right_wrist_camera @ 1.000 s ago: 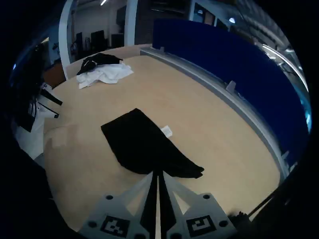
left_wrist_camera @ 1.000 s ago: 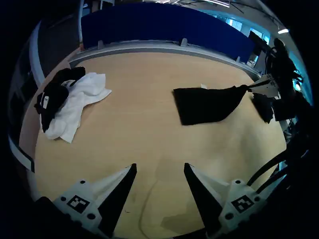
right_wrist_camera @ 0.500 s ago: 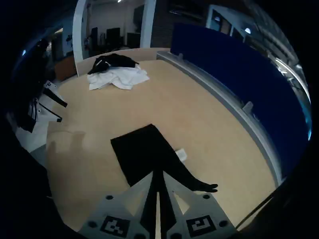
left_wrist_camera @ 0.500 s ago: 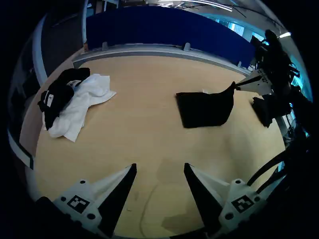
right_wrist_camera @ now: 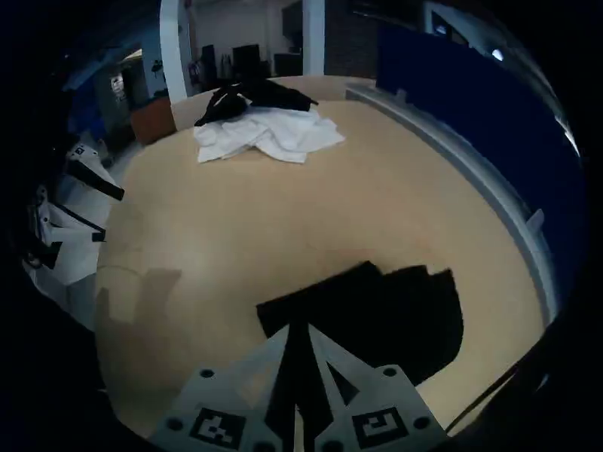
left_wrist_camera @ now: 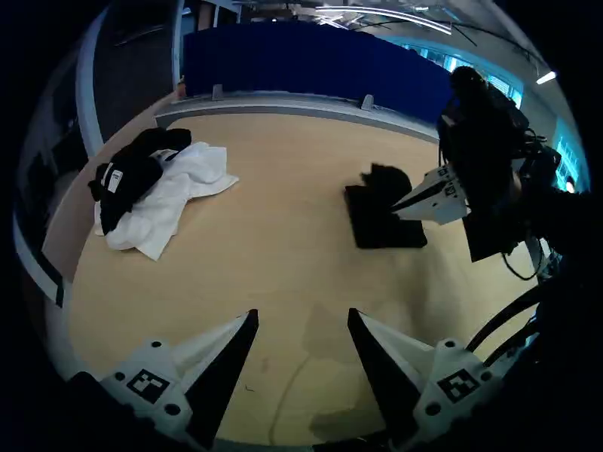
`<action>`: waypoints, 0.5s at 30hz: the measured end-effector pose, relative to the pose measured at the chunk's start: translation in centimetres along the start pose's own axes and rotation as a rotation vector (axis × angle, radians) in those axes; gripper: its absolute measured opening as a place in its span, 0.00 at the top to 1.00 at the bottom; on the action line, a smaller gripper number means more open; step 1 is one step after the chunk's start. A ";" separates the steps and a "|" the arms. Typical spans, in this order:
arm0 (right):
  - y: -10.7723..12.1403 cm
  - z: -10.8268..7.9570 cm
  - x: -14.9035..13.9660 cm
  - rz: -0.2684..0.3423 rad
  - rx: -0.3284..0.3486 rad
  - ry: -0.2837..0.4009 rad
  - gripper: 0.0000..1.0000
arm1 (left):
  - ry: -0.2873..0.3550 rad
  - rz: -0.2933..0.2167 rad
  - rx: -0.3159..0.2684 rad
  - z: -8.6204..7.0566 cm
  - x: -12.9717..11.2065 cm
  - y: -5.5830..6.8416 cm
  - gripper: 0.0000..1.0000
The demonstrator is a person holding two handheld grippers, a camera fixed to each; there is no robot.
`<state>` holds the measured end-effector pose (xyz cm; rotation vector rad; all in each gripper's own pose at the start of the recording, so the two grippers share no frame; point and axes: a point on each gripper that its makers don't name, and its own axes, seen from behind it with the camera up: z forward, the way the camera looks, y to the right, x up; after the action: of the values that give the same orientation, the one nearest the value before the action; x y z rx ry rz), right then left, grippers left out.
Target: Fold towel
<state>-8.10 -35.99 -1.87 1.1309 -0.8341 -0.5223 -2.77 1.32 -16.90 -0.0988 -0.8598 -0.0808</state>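
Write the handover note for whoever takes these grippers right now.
Left gripper: open, empty, above bare table, apart from the black towel.
Right gripper: shut, apparently pinching that towel's edge, low over it.
Pile of white and black cloths lies toward the table's far side.
Done: towel looks doubled over, unevenly.
To do: release, square the edges, probably fold again.

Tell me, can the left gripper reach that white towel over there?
Probably yes. The left gripper hangs with its jaws open, and bare table lies between it and the white towel. A black cloth lies partly on the towel.
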 end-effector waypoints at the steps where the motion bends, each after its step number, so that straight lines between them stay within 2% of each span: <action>1: -0.3 0.7 -0.3 0.006 0.007 -0.009 0.98 | 0.001 -0.003 0.000 -0.1 -0.1 0.0 0.12; 6: -1.2 2.9 -1.6 0.031 0.027 -0.046 0.98 | 0.002 -0.012 0.001 -0.2 -0.5 -0.3 0.12; 13: -0.9 2.8 -1.4 0.026 0.015 -0.042 0.94 | 0.004 -0.019 0.000 -0.3 -0.6 -0.7 0.12; 15: -0.7 2.5 -1.3 0.019 0.007 -0.033 0.84 | 0.004 -0.019 -0.001 -0.3 -0.6 -0.8 0.12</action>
<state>-10.85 -36.77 -2.45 1.1226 -0.8755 -0.5237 -3.03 0.51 -17.49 -0.0913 -0.8565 -0.0995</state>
